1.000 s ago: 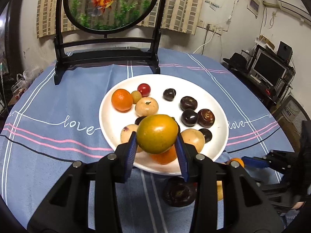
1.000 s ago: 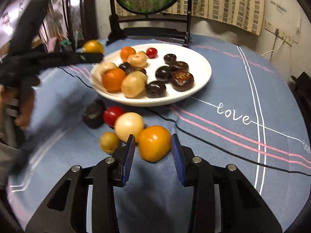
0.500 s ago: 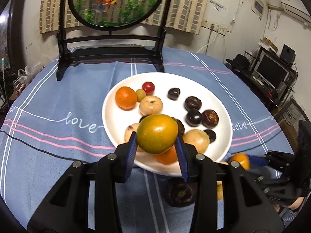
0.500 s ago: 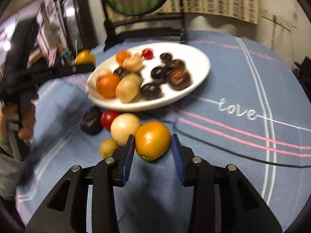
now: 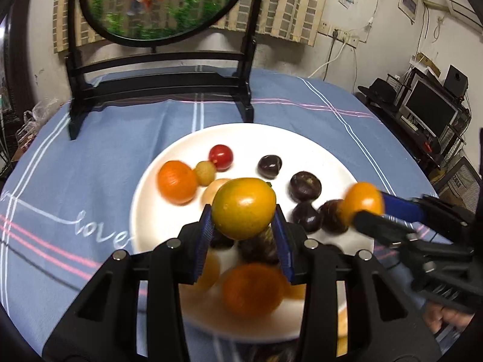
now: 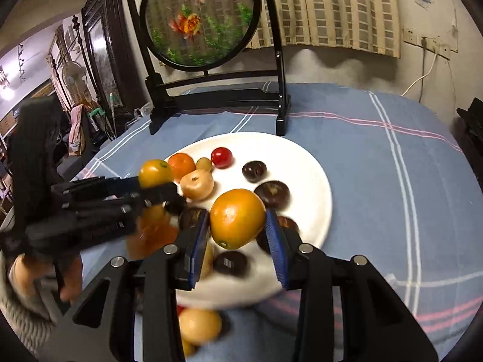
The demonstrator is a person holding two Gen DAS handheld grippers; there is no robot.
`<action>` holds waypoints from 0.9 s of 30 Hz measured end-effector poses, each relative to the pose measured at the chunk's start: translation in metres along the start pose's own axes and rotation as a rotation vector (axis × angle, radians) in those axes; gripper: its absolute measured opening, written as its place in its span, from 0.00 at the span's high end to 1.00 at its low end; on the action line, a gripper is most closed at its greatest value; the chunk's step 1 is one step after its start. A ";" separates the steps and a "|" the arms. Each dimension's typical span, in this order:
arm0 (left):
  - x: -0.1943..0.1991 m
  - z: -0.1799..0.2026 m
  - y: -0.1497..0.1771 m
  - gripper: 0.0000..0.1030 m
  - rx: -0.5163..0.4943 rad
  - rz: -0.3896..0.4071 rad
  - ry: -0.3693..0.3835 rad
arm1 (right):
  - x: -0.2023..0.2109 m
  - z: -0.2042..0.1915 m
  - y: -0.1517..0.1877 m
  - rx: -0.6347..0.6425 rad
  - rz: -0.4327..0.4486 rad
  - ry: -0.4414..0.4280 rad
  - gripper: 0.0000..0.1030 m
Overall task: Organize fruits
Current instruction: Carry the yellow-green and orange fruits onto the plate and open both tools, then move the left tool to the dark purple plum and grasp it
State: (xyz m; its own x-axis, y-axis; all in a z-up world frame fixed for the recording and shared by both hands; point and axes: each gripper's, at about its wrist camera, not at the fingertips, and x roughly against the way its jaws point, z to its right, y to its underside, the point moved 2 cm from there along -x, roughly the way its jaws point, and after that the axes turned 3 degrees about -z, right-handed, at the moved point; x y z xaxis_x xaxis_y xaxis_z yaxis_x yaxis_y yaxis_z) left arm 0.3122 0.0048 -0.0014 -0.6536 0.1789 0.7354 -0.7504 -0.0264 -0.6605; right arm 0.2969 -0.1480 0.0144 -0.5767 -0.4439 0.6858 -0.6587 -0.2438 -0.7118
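Orange and round, a fruit [image 6: 237, 218] is sitting clenched between the blue pads [image 6: 199, 241] of the right gripper [image 6: 237, 241], and this gripper is hanging over the near part of the white plate [image 6: 314, 199]. The left gripper [image 5: 243, 232] is grasping a yellow-green fruit [image 5: 244, 208] in the same way, also above the plate, so both fruits are in the air and not resting on anything.

The two tools are standing very close over the same plate. In the left view the right gripper is reaching in from the side; in the right view the left one is doing likewise. I judge that they may be knocking each other if both are lowering at once, and a smooth round fruit may be slipping out of flat pads.

Below them the plate is already crowded: orange pieces [image 5: 252, 286] near the front, dark fruits [image 6: 271, 194] further in, a red one [image 6: 221, 157] toward the back. A fruit that is being let go from too high is likely rolling, pushing its neighbours, or going over the rim onto the blue cloth [image 6: 392, 166], where a pale fruit [image 6: 199, 325] is lying loose.

Behind the plate a black stand [image 6: 217, 96] is holding a round goldfish panel [image 6: 199, 18]; a runaway fruit might be stopping against it.
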 end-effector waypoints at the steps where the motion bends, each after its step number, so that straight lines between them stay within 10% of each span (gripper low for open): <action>1: -0.007 0.003 -0.004 0.59 -0.005 -0.008 0.004 | -0.008 0.004 -0.005 -0.009 0.005 0.018 0.63; 6: -0.031 0.016 -0.016 0.43 -0.031 -0.020 0.024 | -0.022 0.029 -0.018 -0.064 0.017 0.037 0.59; 9: -0.034 0.016 -0.016 0.42 -0.031 -0.024 0.049 | -0.024 0.043 -0.017 -0.078 0.033 0.037 0.35; 17: -0.010 0.006 -0.011 0.28 -0.033 0.014 0.016 | -0.011 0.041 -0.012 -0.109 0.027 0.019 0.32; 27: 0.053 -0.006 0.058 0.21 -0.022 0.057 -0.023 | 0.040 0.016 0.040 -0.134 0.040 -0.013 0.09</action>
State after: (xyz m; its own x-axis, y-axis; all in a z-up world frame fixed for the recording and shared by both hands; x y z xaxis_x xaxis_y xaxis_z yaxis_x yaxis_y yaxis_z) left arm 0.2350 0.0184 -0.0017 -0.6975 0.1548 0.6997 -0.7098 -0.0147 -0.7043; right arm 0.2551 -0.1894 0.0110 -0.5978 -0.4626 0.6547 -0.6946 -0.1088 -0.7111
